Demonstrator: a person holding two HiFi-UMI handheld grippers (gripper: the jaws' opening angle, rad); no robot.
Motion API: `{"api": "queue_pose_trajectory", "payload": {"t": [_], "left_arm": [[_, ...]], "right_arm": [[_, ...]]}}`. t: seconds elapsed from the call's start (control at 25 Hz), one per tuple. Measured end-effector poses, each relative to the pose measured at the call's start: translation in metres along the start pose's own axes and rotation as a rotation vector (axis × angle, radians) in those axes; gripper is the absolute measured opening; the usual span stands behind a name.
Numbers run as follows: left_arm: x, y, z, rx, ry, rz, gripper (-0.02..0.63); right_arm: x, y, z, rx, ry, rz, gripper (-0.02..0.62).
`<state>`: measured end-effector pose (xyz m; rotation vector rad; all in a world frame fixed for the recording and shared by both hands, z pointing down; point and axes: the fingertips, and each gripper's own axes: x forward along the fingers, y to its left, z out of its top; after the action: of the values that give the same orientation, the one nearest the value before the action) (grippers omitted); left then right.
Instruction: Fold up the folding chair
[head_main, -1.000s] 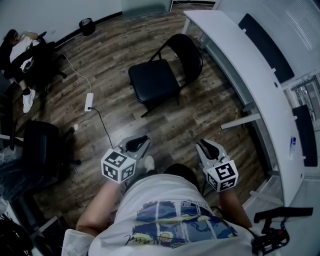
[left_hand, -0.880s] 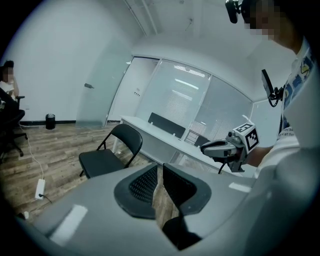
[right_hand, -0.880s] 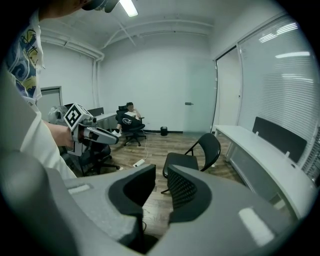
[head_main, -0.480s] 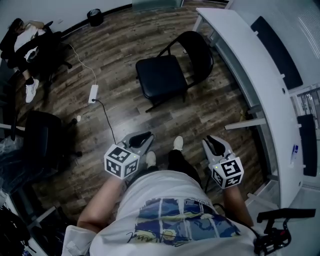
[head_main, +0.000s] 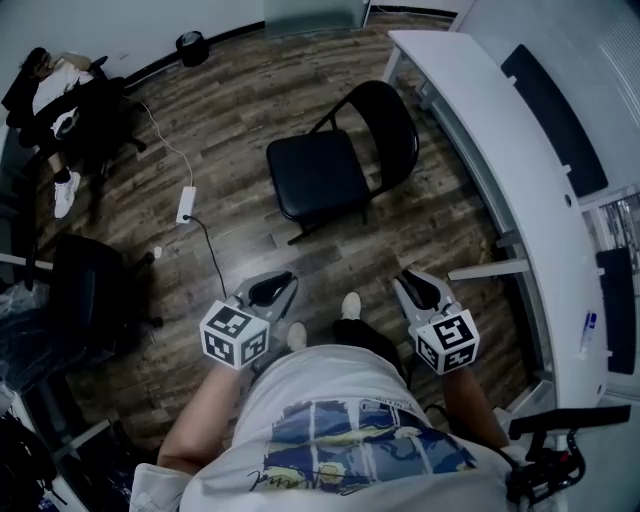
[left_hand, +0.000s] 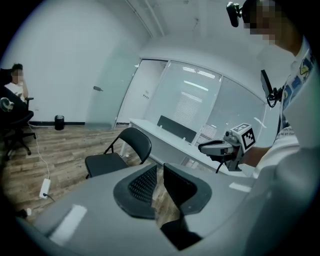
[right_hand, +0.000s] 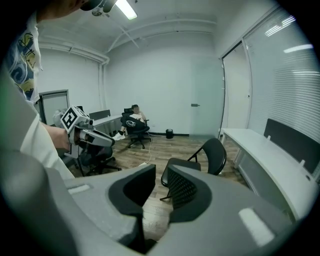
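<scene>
Both grippers are hanging at waist height, empty. The left gripper (head_main: 283, 282) is showing only a slit between its jaws. The right gripper (head_main: 412, 282) is holding its jaws slightly apart. The folding chair (head_main: 315, 175) is standing unfolded straight ahead, well apart from both. Its seat is lying flat on the left gripper's side and its backrest is rising on the right gripper's side, so neither is clearly nearer. It is sitting on the wood floor (head_main: 230, 130) just beside the white table (head_main: 480, 110). A power strip (head_main: 183, 203) is lying to the left. Farther off, a person is sitting in an office chair (head_main: 70, 100).
</scene>
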<state>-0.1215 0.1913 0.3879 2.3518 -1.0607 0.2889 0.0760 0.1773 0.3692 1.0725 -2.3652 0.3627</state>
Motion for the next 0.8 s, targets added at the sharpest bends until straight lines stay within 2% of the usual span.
{"api": "queue_pose_trajectory", "payload": {"t": [0.24, 0.44, 0.8], "left_arm": [[0.021, -0.003, 0.018, 0.003, -0.019, 0.064, 0.066], [0.061, -0.008, 0.038, 0.004, -0.007, 0.112, 0.086], [0.099, -0.013, 0.057, 0.007, 0.020, 0.161, 0.097]], "right_arm": [[0.015, -0.035, 0.015, -0.036, -0.025, 0.049, 0.064], [0.027, -0.086, 0.031, -0.054, -0.046, 0.097, 0.086], [0.036, -0.133, 0.026, -0.035, -0.046, 0.153, 0.086]]}}
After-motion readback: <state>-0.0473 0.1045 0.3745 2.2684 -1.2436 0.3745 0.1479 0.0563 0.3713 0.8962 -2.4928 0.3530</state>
